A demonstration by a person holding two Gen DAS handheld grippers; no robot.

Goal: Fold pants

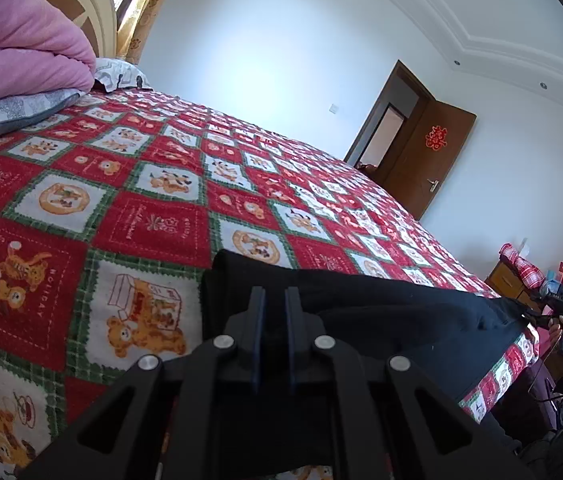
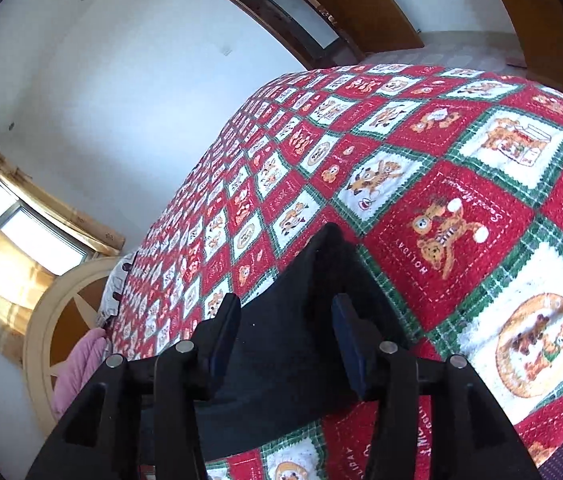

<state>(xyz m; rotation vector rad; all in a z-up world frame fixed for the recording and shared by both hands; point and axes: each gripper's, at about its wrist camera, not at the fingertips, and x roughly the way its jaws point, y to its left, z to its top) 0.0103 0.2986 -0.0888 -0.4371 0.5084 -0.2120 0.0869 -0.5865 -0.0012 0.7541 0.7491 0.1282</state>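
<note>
the left gripper was seen pinching the soft black pants, its blue pads pressed together on the cloth. the right gripper was held spread, the pants lying loose between its fingers. the pants were laid on a fuzzy red, white and green checked blanket. at ten o'clock a plump pink quilt was piled; at two o'clock a brown wooden door was left ajar.
</note>
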